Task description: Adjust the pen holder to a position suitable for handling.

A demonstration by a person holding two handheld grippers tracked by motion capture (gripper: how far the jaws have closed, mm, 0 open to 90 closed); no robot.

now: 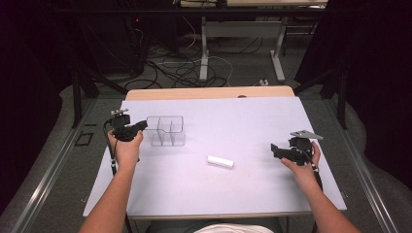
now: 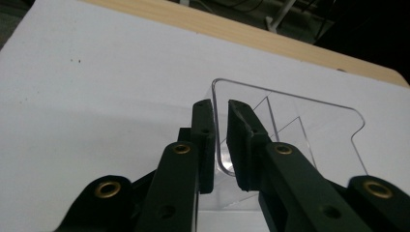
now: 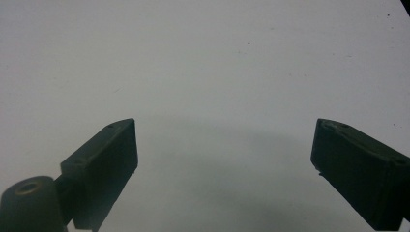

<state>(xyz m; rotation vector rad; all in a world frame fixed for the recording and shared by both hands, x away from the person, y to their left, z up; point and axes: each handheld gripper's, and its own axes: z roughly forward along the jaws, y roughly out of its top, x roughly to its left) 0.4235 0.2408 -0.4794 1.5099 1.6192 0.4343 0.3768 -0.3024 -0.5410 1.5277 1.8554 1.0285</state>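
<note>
1. My left gripper (image 2: 220, 140) is sitting at the left wall of the clear divided box (image 1: 165, 130). The jaws are straddling that thin wall w/ a slim gap either side; they look apart from it, though the clear plastic makes that hard to judge.
2. The box is standing upright on the white mat (image 1: 252, 121), left of centre, compartments facing up.
3. My right gripper (image 3: 225, 159) is hovering over bare mat at the right side, jaws spread wide w/ nothing between them.
4. A white block (image 1: 220, 161) is lying flat near mid-mat, between both hands, well apart from the box.
</note>
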